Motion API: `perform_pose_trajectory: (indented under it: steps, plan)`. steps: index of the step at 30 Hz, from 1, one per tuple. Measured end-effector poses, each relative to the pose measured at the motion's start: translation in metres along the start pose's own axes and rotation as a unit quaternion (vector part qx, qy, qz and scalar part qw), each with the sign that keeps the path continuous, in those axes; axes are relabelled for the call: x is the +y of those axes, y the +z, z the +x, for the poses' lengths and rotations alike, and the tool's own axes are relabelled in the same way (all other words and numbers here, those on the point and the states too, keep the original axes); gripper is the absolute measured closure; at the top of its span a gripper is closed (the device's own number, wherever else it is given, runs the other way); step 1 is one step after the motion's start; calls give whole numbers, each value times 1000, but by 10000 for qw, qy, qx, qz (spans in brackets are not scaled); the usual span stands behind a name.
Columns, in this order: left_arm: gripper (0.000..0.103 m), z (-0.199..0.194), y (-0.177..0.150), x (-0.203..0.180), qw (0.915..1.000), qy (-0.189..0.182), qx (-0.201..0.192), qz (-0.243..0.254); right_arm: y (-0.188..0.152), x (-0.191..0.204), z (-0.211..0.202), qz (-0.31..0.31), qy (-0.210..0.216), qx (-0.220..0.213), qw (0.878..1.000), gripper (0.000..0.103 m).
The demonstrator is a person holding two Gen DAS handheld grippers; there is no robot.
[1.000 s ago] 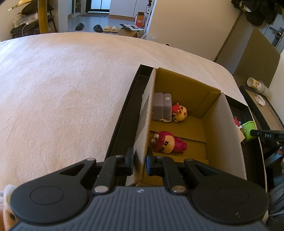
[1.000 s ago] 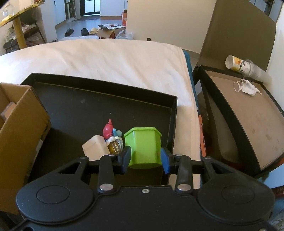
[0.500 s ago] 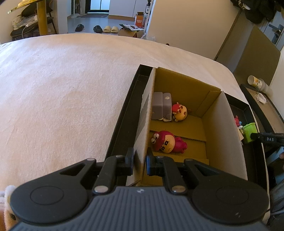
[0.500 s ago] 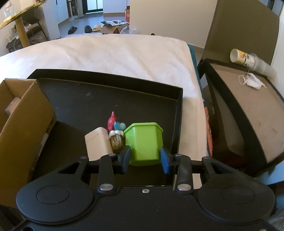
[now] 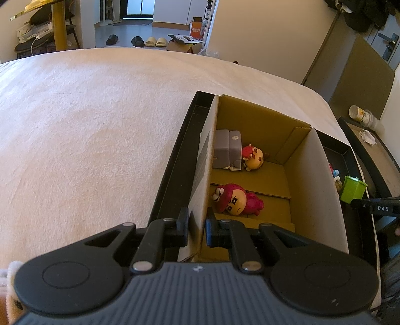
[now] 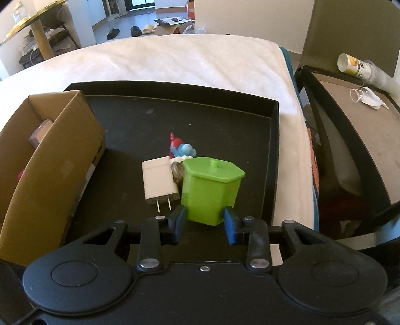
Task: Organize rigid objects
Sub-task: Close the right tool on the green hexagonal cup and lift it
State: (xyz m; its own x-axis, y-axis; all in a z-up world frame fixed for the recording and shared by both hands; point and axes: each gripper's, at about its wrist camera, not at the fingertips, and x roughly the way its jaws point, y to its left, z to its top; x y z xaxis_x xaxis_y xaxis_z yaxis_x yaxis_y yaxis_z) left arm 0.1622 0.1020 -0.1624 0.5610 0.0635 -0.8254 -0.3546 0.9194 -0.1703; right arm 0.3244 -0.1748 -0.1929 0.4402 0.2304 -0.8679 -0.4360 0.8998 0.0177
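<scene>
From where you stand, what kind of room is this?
Probably a lived-in home, likely a bedroom: a soft cream blanket covers the work surface, slippers sit on the floor beyond, and dark clothes hang on the wall.

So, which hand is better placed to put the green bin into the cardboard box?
Probably the right. Its tool is already shut on the green bin. The left tool is clamped on the wall of the cardboard box, steadying it.

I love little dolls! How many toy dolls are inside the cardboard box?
2: a yellow-faced doll beside the grey blocks at the back, a red doll nearer the front. Others may hide behind the walls.
</scene>
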Motion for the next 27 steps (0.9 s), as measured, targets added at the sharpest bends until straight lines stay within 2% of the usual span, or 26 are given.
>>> perform_pose_trajectory:
  steps: [8, 12, 14, 20, 27]
  plan:
    - [92, 0, 0, -1, 10000, 27, 9, -6, 2, -9, -5, 241, 191, -123, 9994, 67]
    - [92, 0, 0, 0, 10000, 19, 8, -12, 6, -17, -10, 438, 315, -312, 9981, 59]
    - [92, 0, 1, -1, 10000, 21, 9, -10, 8, -20, -10, 485, 315, -374, 9976, 58]
    - [92, 0, 1, 0, 10000, -9, 4, -38, 14, -27, 1, 787, 442, -312, 9954, 56]
    - [91, 1, 0, 2, 10000, -35, -1, -56, 20, -30, 12, 980, 317, -311, 9942, 53]
